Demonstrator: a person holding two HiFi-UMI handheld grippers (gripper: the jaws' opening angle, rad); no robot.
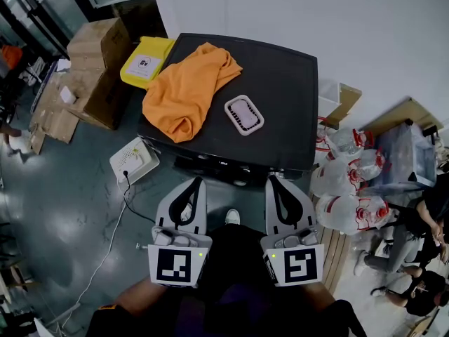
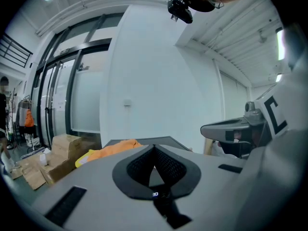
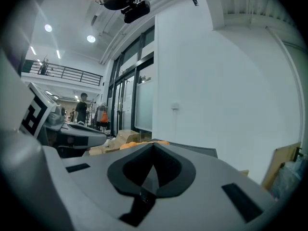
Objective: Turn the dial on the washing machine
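The washing machine (image 1: 280,97) stands in front of me with a black top. An orange cloth (image 1: 188,90) and a small white tray (image 1: 243,114) lie on it. Its front panel (image 1: 224,170) shows only edge-on from above, so I cannot make out the dial. My left gripper (image 1: 198,180) and right gripper (image 1: 271,178) are side by side, close to my body, just short of the machine's front edge. Both are shut with nothing between the jaws. In the left gripper view the left gripper (image 2: 154,147) points over the machine top towards the orange cloth (image 2: 115,148). The right gripper (image 3: 154,144) looks the same way.
Cardboard boxes (image 1: 95,55) and a yellow package (image 1: 146,60) sit left of the machine. A white box (image 1: 133,160) with a cable lies on the floor at front left. Filled plastic bags (image 1: 351,181) and seated people (image 1: 421,258) are at the right. A white wall (image 1: 316,12) stands behind.
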